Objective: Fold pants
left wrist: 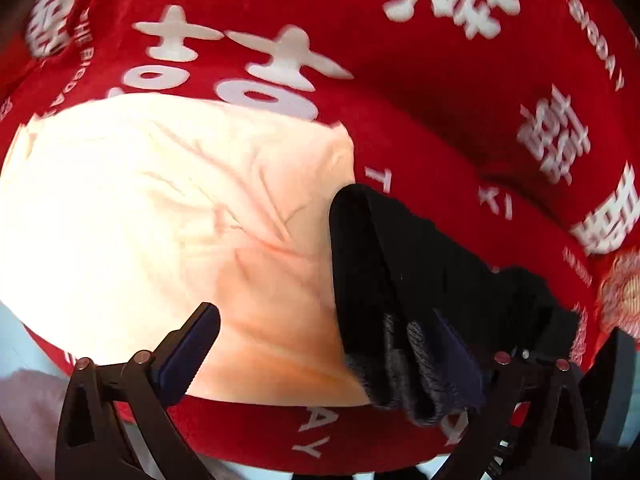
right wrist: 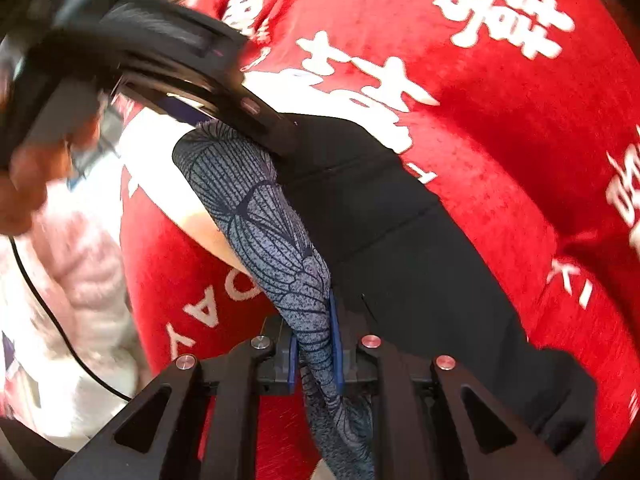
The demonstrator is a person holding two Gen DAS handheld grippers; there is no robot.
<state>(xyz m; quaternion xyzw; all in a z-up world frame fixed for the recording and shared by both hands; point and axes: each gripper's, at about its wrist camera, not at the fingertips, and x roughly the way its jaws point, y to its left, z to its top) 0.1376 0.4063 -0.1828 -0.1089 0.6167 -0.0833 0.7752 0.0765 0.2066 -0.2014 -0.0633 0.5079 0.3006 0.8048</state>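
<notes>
Fold barely begun: right tool (right wrist: 316, 360) clamped on pants (right wrist: 400, 248) waistband, left tool (left wrist: 320, 344) jaws apart over red blanket (left wrist: 440, 80), most folds left.

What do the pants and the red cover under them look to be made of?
The pants look like thin, matte black stretch knit. Their patterned grey band, printed with dark vein lines, has a speckled, jersey-like face and drapes limply from the right tool, so probably synthetic. The red cover looks like short-pile plush or velvet: fuzzy, softly mottled sheen, white printed characters.
</notes>
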